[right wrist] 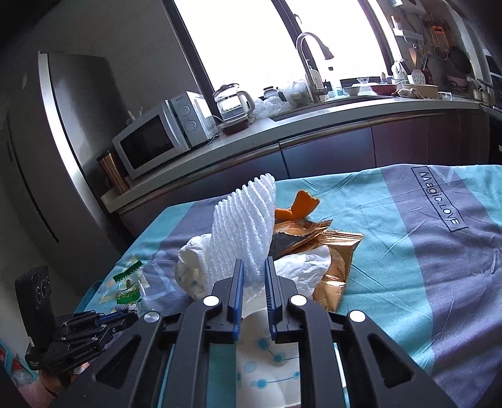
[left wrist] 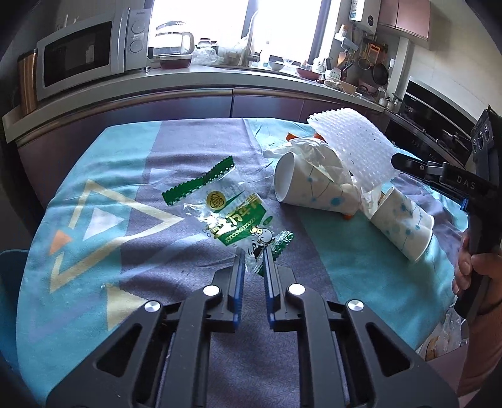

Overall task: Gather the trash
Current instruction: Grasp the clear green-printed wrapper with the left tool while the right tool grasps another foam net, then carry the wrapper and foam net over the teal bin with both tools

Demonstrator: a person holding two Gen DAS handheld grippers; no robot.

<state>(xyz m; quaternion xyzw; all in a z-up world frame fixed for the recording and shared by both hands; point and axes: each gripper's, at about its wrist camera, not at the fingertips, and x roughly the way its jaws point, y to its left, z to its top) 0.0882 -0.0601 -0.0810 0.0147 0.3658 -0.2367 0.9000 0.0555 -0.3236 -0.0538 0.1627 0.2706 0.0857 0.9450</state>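
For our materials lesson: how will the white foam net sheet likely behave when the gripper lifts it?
The white foam net sheet probably weighs very little, being open mesh. It already curves over the paper cup, so it will likely flop. Between the right gripper fingers it may squash rather than slip.

This is a home kitchen. In the left wrist view a long countertop point(left wrist: 200, 73) curves across the back from ten to two o'clock, with dark cabinet fronts point(left wrist: 175, 110) beneath it. A white microwave point(left wrist: 91, 50) stands at eleven o'clock, a glass kettle point(left wrist: 172, 40) just beside it, and a tall sink faucet point(left wrist: 251, 34) rises at twelve before a bright window point(left wrist: 282, 25). Utensils and pans hang on the wall point(left wrist: 373, 59) at one o'clock. A built-in oven point(left wrist: 439, 103) sits at two o'clock. In the right wrist view a steel refrigerator point(right wrist: 72, 131) fills nine to ten o'clock.
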